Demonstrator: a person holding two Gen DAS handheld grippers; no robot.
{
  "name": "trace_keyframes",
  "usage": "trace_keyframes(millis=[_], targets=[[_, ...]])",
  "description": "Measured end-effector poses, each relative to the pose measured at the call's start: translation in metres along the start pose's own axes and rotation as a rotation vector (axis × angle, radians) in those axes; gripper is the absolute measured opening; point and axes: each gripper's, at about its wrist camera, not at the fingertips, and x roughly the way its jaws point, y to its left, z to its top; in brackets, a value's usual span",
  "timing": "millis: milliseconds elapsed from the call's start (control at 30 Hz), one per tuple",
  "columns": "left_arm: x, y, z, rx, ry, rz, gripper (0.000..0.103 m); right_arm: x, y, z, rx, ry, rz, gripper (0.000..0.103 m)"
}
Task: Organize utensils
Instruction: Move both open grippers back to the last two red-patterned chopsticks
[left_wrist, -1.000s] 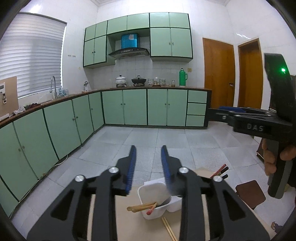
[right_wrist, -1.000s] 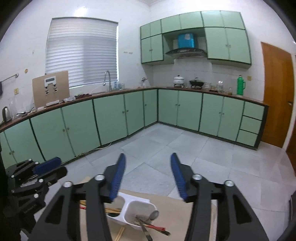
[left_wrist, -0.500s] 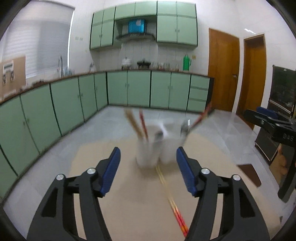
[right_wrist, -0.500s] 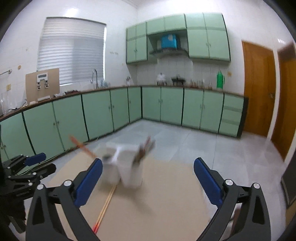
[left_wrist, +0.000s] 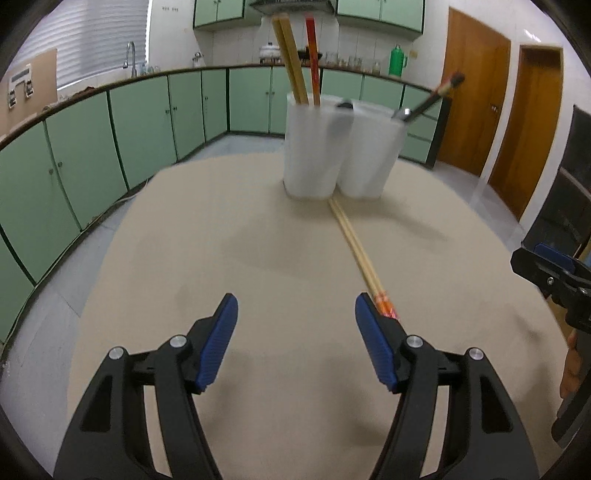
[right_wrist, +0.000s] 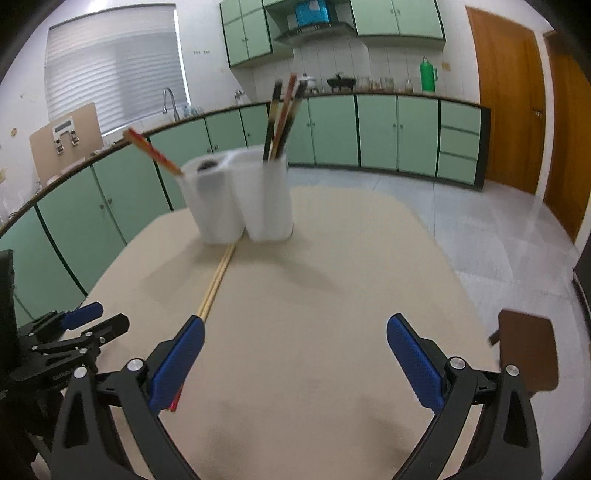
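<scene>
Chopsticks (left_wrist: 291, 62) upright in white holder (left_wrist: 314, 147)

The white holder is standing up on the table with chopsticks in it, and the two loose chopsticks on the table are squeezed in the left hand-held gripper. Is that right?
Not quite. The two loose chopsticks are not squeezed by anything: they lie flat on the table, and the left hand-held gripper is open with nothing between its fingers, as the left wrist view shows. The white holder does stand upright with chopsticks in it.

1 white holder (left_wrist: 340, 147) with 2 compartments; 2 loose chopsticks (left_wrist: 354, 247) on 1 table (left_wrist: 258, 258).
</scene>
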Motion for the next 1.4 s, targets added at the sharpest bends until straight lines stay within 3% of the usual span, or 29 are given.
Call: trace_keyframes(millis=[533, 867, 1133, 1400], targets=[[0.017, 0.003, -0.012, -0.026, 0.107, 0.01, 0.066, 0.03, 0.011, -0.026, -0.035, 0.125, -0.017, 0.097], [0.011, 0.013, -0.018, -0.048, 0.128, 0.037, 0.068, 0.022, 0.048, -0.041, -0.094, 0.169, 0.065, 0.097], [0.011, 0.018, -0.02, -0.06, 0.133, 0.04, 0.069, 0.036, 0.075, -0.052, -0.218, 0.273, 0.01, 0.096], [0.011, 0.02, -0.021, -0.07, 0.129, 0.027, 0.07, 0.033, 0.06, -0.053, -0.179, 0.273, -0.043, 0.096]])
